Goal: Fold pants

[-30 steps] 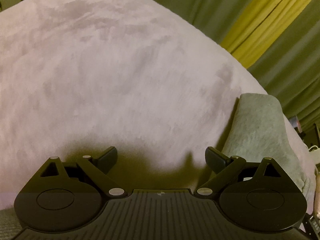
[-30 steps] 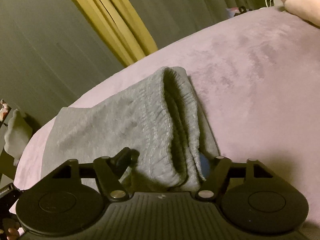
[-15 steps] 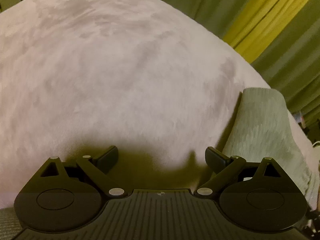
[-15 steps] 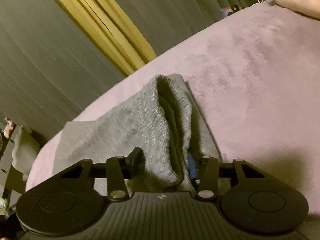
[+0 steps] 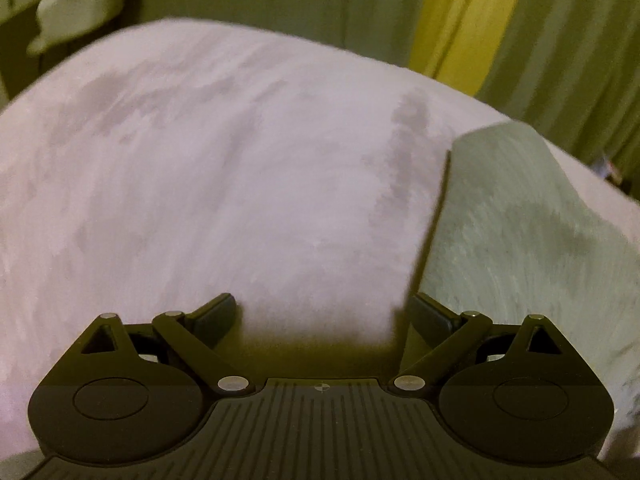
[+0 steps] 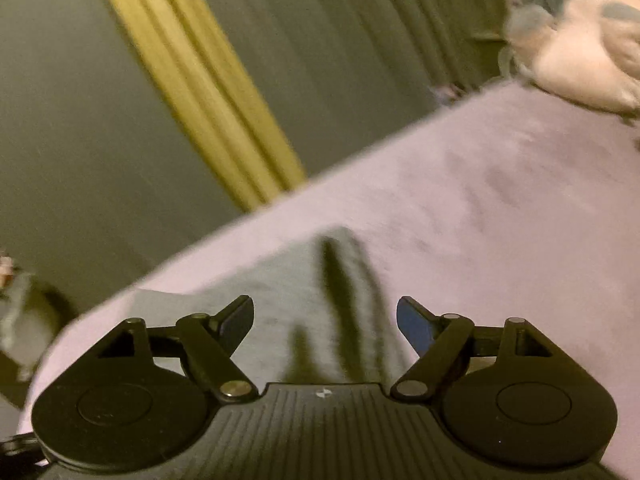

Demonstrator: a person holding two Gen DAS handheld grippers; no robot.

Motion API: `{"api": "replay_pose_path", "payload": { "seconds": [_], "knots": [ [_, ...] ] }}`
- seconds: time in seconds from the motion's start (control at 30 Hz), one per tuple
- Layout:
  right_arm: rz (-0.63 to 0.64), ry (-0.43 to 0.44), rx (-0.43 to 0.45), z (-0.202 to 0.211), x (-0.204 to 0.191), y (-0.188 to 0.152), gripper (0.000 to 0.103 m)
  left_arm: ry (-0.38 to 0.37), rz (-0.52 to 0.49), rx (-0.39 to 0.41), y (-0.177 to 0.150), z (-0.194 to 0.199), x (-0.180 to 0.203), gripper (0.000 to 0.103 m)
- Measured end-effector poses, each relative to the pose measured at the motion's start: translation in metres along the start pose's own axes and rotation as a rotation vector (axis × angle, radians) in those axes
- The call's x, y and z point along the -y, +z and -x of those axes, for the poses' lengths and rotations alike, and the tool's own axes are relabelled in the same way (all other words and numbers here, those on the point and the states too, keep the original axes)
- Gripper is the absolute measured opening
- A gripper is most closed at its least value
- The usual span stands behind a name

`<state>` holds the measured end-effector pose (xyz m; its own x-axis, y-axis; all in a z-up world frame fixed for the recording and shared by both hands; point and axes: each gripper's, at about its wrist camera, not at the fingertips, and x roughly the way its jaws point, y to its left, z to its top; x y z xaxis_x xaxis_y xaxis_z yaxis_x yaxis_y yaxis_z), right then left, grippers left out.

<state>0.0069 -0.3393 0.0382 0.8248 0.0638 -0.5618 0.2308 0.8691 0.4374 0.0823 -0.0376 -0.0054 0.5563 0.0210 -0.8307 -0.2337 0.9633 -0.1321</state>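
The grey pants [image 6: 304, 312] lie folded in a stack on the lilac bed cover [image 6: 500, 208], their dark fold creases running away from me in the right wrist view. My right gripper [image 6: 325, 320] hovers above them with its jaws opening wide; nothing is pinched between the pads. In the left wrist view the same grey pants [image 5: 520, 232] lie at the right. My left gripper [image 5: 322, 314] stands open over bare cover just left of their edge, its right fingertip [image 5: 426, 312] close to the cloth.
Grey-green curtains with a yellow stripe [image 6: 200, 92] hang behind the bed. A person's hand [image 6: 584, 60] shows at the upper right of the right wrist view. A pale cloth [image 5: 76, 4] lies on furniture beyond the bed's far left edge.
My right gripper closed on the waistband fold half a second ago, then opened and lifted off it. The left gripper rolled and shifted, so more of the pants now shows.
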Motion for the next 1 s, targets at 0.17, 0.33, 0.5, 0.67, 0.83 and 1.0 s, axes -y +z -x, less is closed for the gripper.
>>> {"api": "replay_pose_path", "payload": {
  "seconds": [0.17,0.33,0.5,0.67,0.83,1.0],
  "knots": [
    [0.136,0.095,0.004,-0.002,-0.023,-0.014,0.036,0.065,-0.136,0.039,-0.006,-0.001,0.019,0.098],
    [0.287,-0.001,-0.143,-0.027,-0.037,-0.032,0.036,0.098,-0.183,0.047,-0.009,-0.001,0.026,0.098],
    [0.397,-0.045,-0.128,-0.015,-0.056,-0.036,0.035,0.101,-0.182,0.044,-0.009,-0.003,0.027,0.098],
    [0.332,-0.027,-0.093,-0.011,-0.046,-0.030,0.036,0.107,-0.188,0.047,-0.007,-0.002,0.028,0.098],
    [0.299,-0.010,-0.131,-0.024,-0.035,-0.030,0.045,0.056,-0.187,0.129,0.006,0.014,0.036,0.098],
    [0.262,0.044,-0.123,-0.029,-0.032,-0.029,0.055,0.035,-0.306,0.199,0.038,0.015,0.080,0.098]
  ]
}}
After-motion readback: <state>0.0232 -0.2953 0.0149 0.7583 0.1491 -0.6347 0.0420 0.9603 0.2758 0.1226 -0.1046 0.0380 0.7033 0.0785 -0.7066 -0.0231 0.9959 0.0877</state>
